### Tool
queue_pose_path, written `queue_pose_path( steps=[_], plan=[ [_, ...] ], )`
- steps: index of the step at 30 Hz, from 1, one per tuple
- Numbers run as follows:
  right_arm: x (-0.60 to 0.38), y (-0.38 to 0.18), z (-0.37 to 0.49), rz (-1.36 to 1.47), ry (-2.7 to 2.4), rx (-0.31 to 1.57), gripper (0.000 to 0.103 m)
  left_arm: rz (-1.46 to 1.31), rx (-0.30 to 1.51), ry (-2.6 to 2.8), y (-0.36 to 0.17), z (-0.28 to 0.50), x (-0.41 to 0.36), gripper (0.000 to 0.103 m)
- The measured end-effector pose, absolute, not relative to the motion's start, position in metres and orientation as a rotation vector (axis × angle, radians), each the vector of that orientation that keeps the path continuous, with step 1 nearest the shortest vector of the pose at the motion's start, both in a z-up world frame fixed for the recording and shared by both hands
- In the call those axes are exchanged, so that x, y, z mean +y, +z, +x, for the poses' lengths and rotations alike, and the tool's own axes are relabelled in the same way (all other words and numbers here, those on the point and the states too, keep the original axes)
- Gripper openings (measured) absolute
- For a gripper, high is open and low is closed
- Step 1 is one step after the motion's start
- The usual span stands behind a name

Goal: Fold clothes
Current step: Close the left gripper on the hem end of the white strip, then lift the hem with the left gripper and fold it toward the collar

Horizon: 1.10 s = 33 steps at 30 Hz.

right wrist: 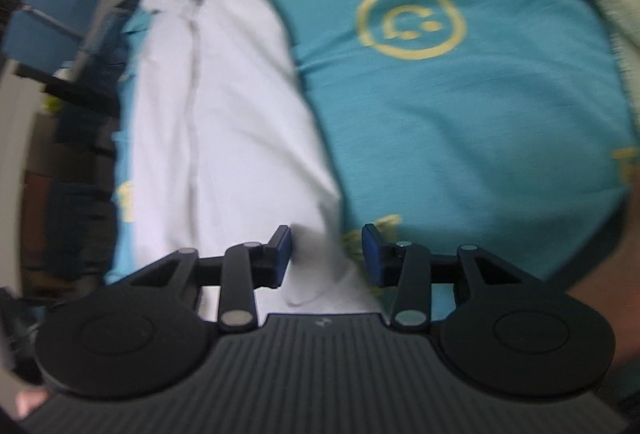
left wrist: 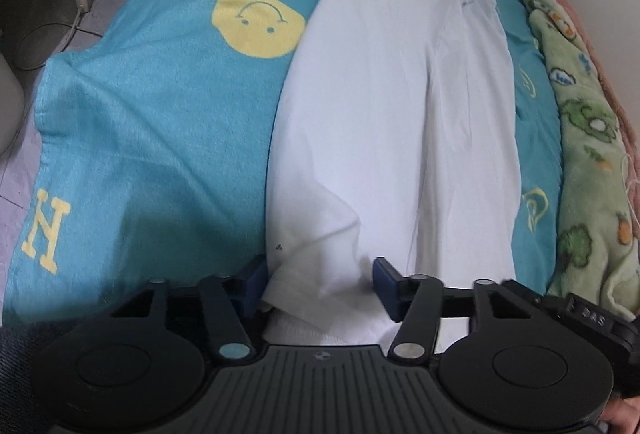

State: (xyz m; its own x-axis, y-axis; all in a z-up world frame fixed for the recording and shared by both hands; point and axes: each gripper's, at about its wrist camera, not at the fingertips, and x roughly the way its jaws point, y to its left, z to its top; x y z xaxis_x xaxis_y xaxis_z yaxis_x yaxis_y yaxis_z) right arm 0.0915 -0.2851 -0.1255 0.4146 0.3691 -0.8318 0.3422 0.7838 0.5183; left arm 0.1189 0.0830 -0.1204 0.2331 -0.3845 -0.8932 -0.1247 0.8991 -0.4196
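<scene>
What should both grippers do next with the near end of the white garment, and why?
Probably close both grippers fully on the hem, then lift. The white garment lies folded lengthwise on the teal blanket. The left gripper and the right gripper each straddle a near corner of it, with cloth between the jaws but gaps still showing beside the pads, so neither looks clamped yet.

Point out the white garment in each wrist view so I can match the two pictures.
Left wrist view: the white garment runs from top centre down to the bottom middle, its near end between the left tongs.
Right wrist view: it runs down the left-centre, its near edge between the right tongs.
Shared landmark: the teal blanket with yellow smiley prints under it.
</scene>
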Motion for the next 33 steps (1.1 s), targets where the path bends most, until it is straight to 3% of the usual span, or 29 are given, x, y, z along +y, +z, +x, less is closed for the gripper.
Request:
queue_pose_path(
  steps=[1,3,5,7,11,12,14,16,18,25,33],
  plan=[
    [-0.284,-0.126,0.091,0.696,0.008,1.177,0.047,-0.447,1.340,-0.197,-0.120,0.117,0.082,0.040],
    [-0.280,-0.128,0.092,0.698,0.047,1.204,0.047,-0.437,1.347,-0.218,-0.119,0.113,0.080,0.039],
    [-0.273,-0.130,0.091,0.716,0.103,1.236,0.047,-0.443,1.357,-0.235,-0.119,0.112,0.079,0.040],
    [-0.267,-0.129,0.090,0.682,0.114,1.261,0.047,-0.462,1.363,-0.247,-0.121,0.112,0.079,0.052],
    [-0.264,-0.132,0.092,0.670,0.099,1.279,0.045,-0.466,1.355,-0.261,-0.120,0.110,0.077,0.053],
    [-0.263,-0.130,0.091,0.663,0.102,1.275,0.045,-0.457,1.349,-0.256,-0.119,0.109,0.076,0.048],
    [-0.254,-0.122,0.089,0.587,0.125,1.257,0.030,-0.447,1.340,-0.250,-0.117,0.105,0.074,0.035],
    [-0.244,-0.113,0.086,0.518,0.149,1.231,0.021,-0.430,1.333,-0.262,-0.114,0.103,0.070,0.020],
    [-0.234,-0.103,0.084,0.454,0.175,1.201,0.017,-0.433,1.313,-0.288,-0.109,0.100,0.068,0.011],
    [-0.249,-0.058,0.078,0.567,0.179,1.030,0.011,-0.620,1.169,-0.353,-0.072,0.092,0.083,0.008],
    [-0.261,0.019,0.057,0.674,0.195,0.825,0.010,-0.688,0.906,-0.414,0.041,0.084,0.091,0.007]
  ],
)
